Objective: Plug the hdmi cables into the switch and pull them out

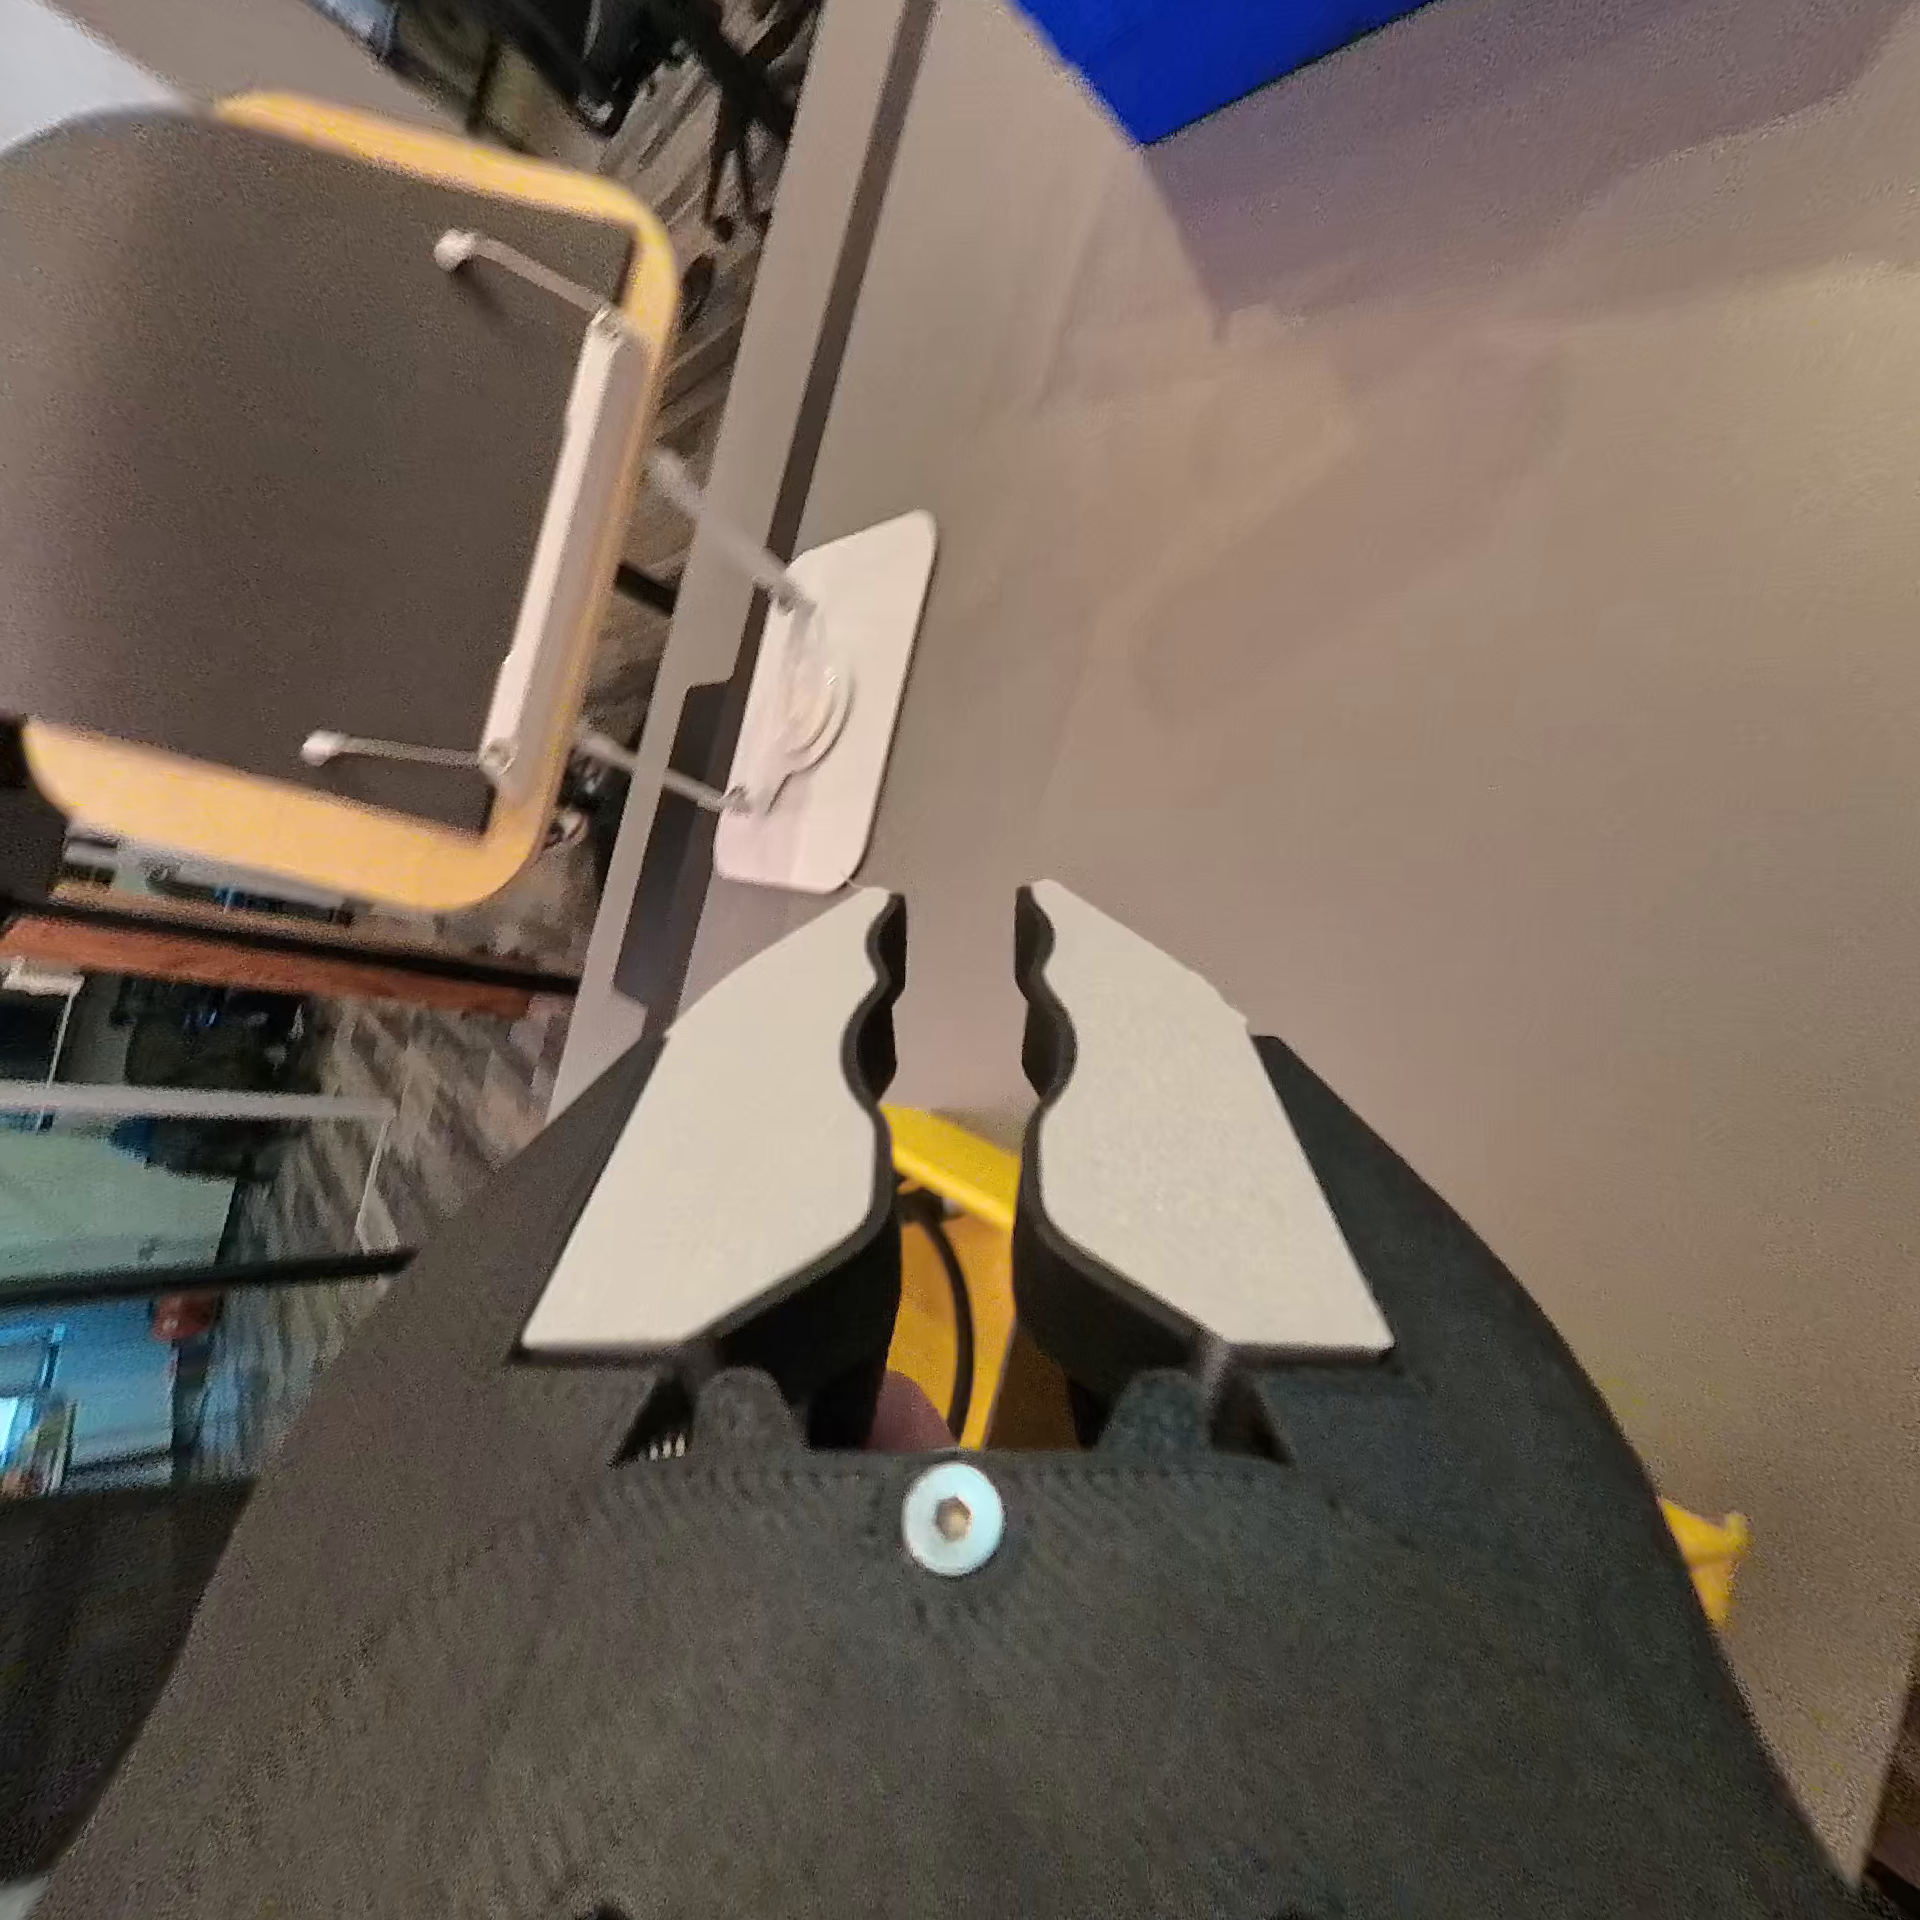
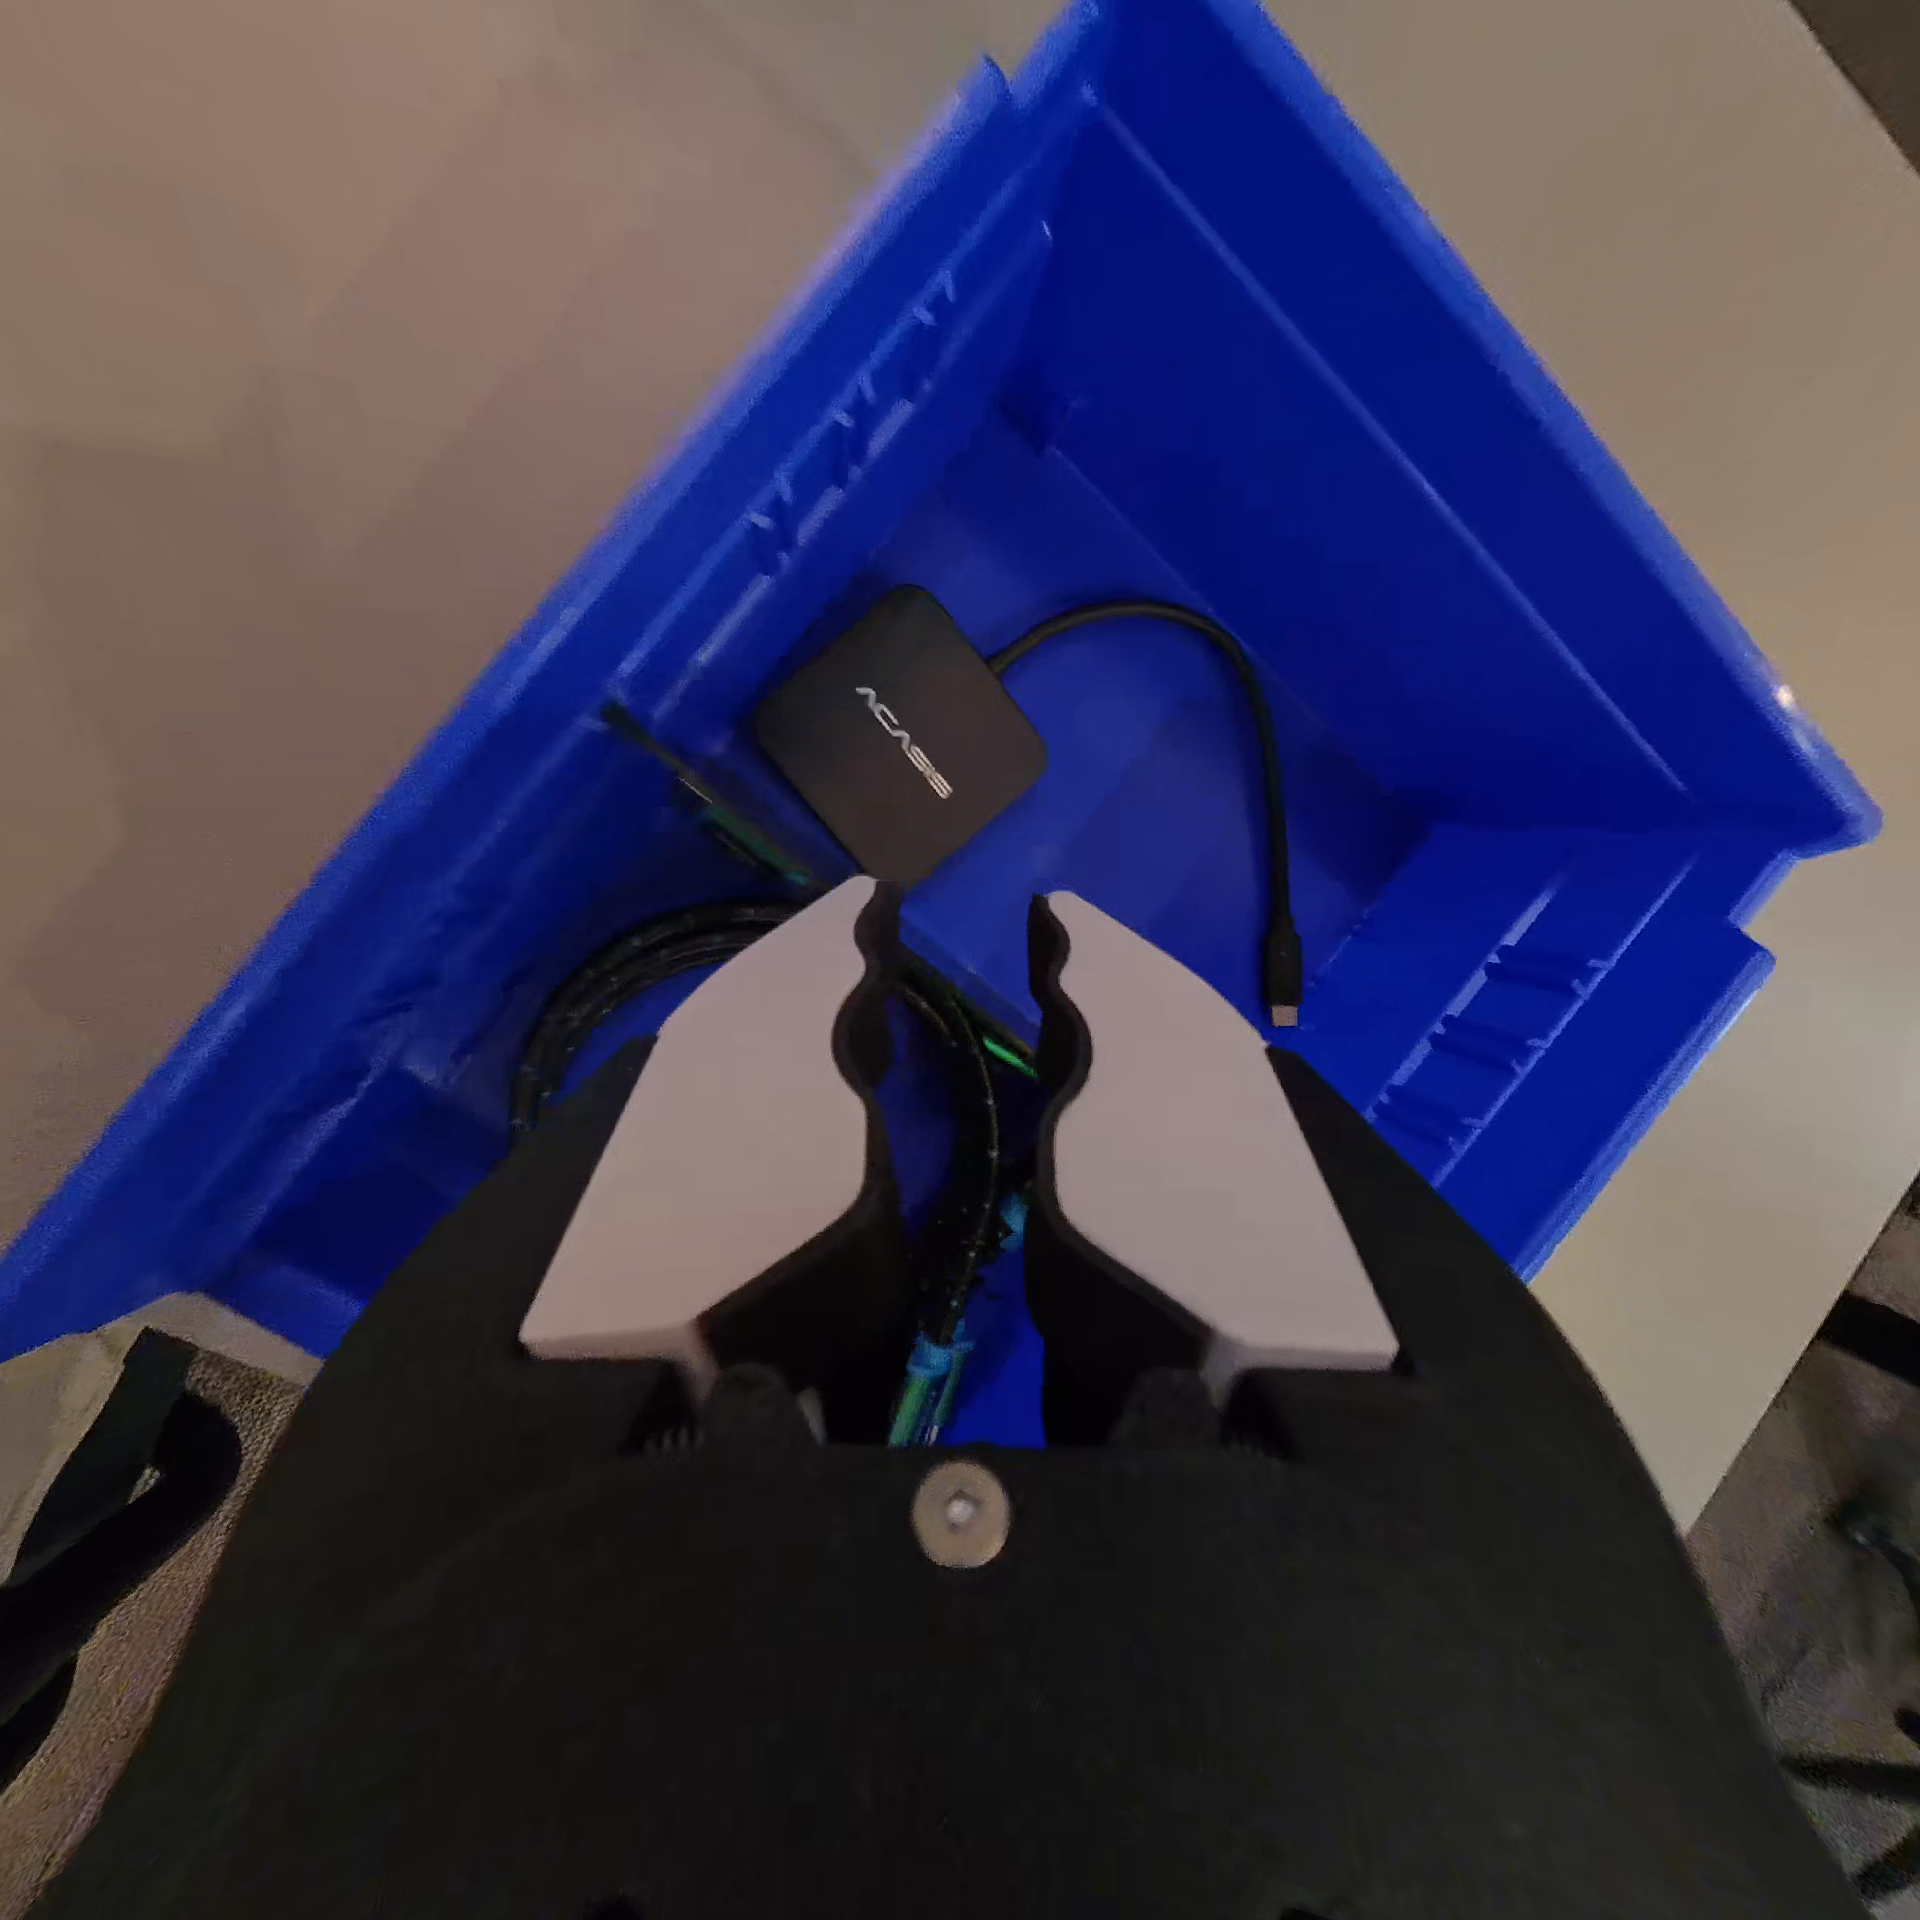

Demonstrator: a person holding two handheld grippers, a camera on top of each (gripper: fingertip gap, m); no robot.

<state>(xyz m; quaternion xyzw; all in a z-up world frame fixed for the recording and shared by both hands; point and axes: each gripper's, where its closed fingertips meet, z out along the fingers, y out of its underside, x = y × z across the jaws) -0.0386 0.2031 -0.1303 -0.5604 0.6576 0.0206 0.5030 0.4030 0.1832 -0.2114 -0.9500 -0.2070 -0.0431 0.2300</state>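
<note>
Switch [image 2: 900, 734]: laid flat inside the blue bin [image 2: 1351, 436], its thin lead curling beside it.
HDMI cables [image 2: 961, 1101]: coiled in the bin, just beside the switch.
Right tongs [image 2: 956, 904]: parted, empty (held above the bin).
Left tongs [image 1: 961, 909]: parted, empty, over the table [image 1: 1403, 675].

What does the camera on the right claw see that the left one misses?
Only the right wrist view shows inside the blue bin: the black switch with its short attached cable, and coiled braided cables beneath the open right claw. Only the left wrist view shows a chair, a white plate and something yellow behind the open left claw. Both show the pale table.
</note>
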